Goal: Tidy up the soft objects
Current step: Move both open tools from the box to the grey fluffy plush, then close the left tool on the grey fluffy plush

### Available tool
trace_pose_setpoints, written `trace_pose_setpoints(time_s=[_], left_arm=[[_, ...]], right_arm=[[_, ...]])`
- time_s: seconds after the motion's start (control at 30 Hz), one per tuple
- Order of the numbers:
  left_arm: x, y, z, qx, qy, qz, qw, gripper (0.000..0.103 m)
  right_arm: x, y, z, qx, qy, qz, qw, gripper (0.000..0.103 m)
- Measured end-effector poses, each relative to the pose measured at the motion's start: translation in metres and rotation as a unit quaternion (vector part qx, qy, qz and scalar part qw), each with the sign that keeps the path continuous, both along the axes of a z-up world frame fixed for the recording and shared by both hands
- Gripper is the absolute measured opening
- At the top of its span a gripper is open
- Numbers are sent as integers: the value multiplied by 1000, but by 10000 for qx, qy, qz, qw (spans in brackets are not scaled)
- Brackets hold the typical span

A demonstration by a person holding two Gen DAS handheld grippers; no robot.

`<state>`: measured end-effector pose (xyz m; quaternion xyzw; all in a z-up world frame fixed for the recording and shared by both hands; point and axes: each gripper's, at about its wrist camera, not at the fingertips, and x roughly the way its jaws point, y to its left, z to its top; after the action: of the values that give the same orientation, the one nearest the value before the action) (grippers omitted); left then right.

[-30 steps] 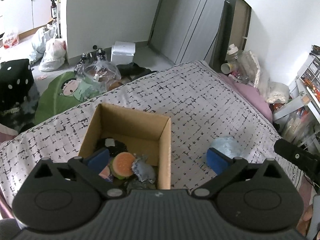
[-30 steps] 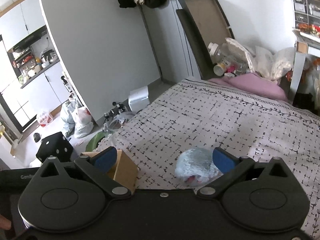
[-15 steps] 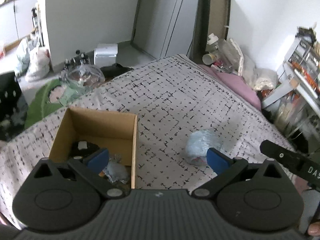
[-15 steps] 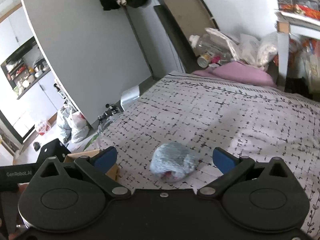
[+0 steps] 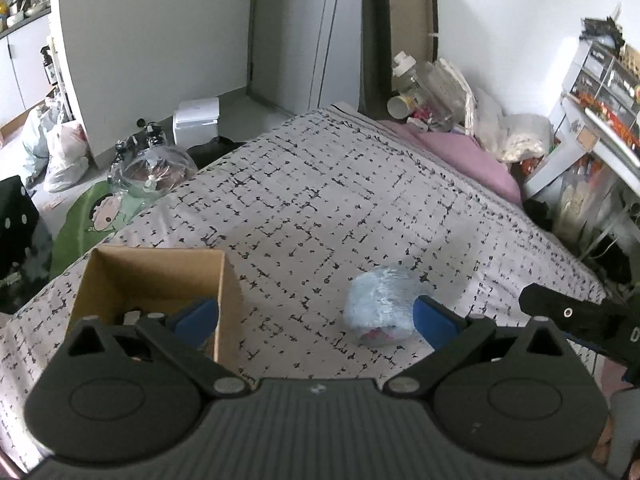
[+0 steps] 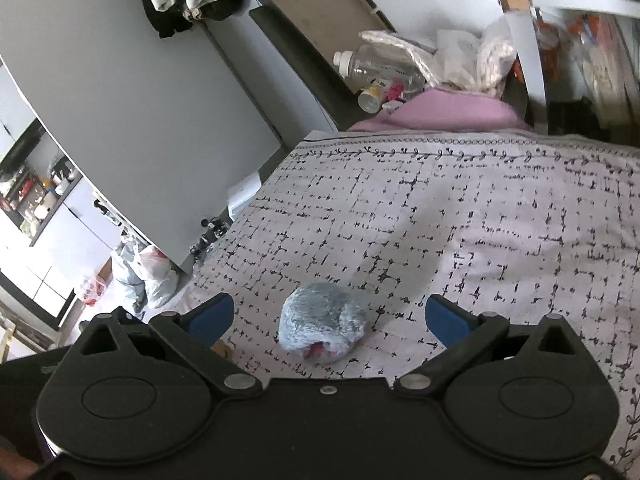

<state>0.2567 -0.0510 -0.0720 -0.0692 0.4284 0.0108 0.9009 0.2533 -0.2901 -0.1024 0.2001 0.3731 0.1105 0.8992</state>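
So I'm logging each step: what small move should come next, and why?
Probably ease the right gripper down around the fluffy blue toy. Its jaws are wide open, the toy lies loose on the bedspread centred between them, and the cardboard box sits close by to its left.

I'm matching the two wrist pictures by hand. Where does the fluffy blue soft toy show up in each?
Left wrist: blue soft toy lies right of centre on the bedspread, at the right blue pad.
Right wrist: toy lies low centre, between the open fingers.
Shared landmark: pink pillow at the bed's far end.
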Motion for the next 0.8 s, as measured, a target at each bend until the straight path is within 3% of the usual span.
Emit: trace_pose_setpoints(time_s=[0.3,0.57,0.8], left_arm=[[14,-19,-30,297,231,-152,9992,102],[26,-30,-60,238,432,-344,9982,102],[40,-35,-90,265,640,-393,9968,94]], right_arm=[[12,-2,-16,157,404,-7,9991,103],[28,-9,-39,255,881,-263,9954,103],[42,-9,-58,252,1184,-294,9922,102]])
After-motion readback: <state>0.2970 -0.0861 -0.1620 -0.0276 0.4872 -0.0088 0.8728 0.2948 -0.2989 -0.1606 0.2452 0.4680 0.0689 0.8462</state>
